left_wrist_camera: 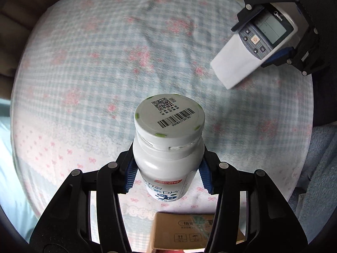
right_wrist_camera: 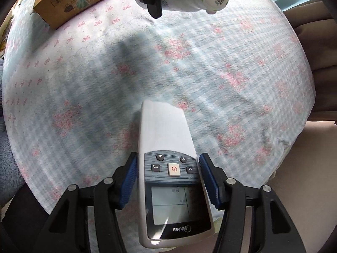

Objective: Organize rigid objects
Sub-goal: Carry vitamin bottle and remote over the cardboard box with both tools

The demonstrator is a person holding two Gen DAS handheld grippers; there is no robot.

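Above cloth (left_wrist_camera: 88, 67): grippers clamping bottle (left_wrist_camera: 168, 147), remote (right_wrist_camera: 168, 168).

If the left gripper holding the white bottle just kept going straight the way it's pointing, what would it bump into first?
Most likely the checked cloth over the round table. The left gripper points down at it, the bottle leading cap first, so the cap would touch first. The box lies off to the side. Depth is hard to judge.

The cardboard box (left_wrist_camera: 197, 234) is cut off by the lower edge in the left wrist view and by the top edge in the right; its contents cannot be made out. The pill bottle (left_wrist_camera: 168, 147) hides part of its own label. The patterned cloth (right_wrist_camera: 210, 73) is motion-blurred.
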